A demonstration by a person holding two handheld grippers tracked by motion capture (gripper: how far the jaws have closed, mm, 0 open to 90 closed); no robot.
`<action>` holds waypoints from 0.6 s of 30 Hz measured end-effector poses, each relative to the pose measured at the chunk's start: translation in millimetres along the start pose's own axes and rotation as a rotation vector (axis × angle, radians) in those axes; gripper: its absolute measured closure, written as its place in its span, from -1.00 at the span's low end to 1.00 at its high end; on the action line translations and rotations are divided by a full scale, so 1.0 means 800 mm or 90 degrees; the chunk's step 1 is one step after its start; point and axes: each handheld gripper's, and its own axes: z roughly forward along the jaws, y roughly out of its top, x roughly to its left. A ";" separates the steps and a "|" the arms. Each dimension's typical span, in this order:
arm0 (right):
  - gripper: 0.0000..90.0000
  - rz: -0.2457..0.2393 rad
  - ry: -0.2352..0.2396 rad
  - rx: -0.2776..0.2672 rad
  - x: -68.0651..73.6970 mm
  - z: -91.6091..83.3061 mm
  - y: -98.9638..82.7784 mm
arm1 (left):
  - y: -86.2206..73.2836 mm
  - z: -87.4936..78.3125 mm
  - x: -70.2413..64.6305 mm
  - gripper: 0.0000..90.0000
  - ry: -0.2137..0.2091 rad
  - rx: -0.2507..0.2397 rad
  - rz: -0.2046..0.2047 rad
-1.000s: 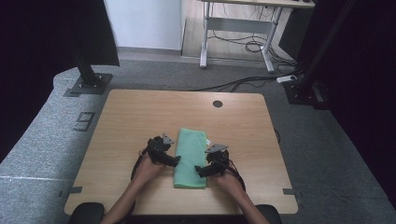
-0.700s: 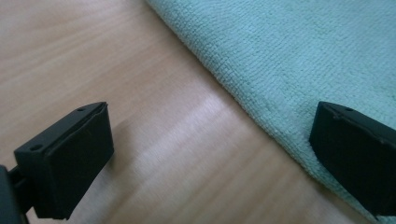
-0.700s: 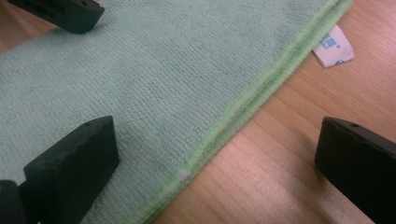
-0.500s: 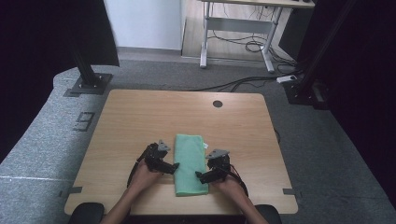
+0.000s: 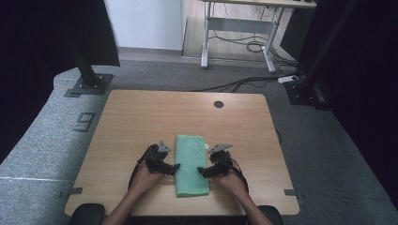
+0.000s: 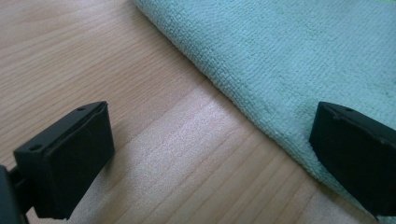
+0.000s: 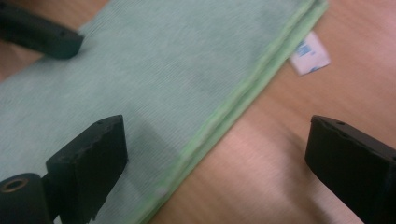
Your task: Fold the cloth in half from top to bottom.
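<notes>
A folded green towel [image 5: 191, 164] lies flat on the wooden table [image 5: 141, 117], long side running away from the person. My left gripper [image 5: 173, 168] stands open at the towel's left edge [image 6: 289, 60]; its jaws [image 6: 210, 126] straddle that edge, one over bare wood and one over the cloth. At the right edge my right gripper [image 5: 202, 171] is open too. Its jaws [image 7: 215, 135] have just been closing a little, with the towel's stitched hem [image 7: 154, 70] between them, pads clear of it. A white label [image 7: 309, 52] pokes out from under the hem.
A round cable hole [image 5: 218, 104] sits near the table's far edge. Black stand bases rest on the grey carpet at the far left [image 5: 89, 84] and far right [image 5: 305, 91]. A desk frame [image 5: 237, 33] and cables stand behind.
The towel lies a little nearer the table's front edge than a second ago. Both grippers have drifted slightly toward the person along its sides.
</notes>
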 end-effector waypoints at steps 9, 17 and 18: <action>-0.44 0.007 -0.022 -0.014 -0.024 0.003 0.043 | 0.000 0.000 -0.001 -1.00 0.002 0.000 -0.002; 0.03 0.006 -0.026 -0.006 -0.037 0.016 0.075 | 0.000 0.000 -0.001 -1.00 0.003 -0.001 -0.005; 0.13 0.004 -0.027 -0.003 -0.038 0.020 0.078 | 0.000 0.000 -0.001 -1.00 0.004 -0.002 -0.006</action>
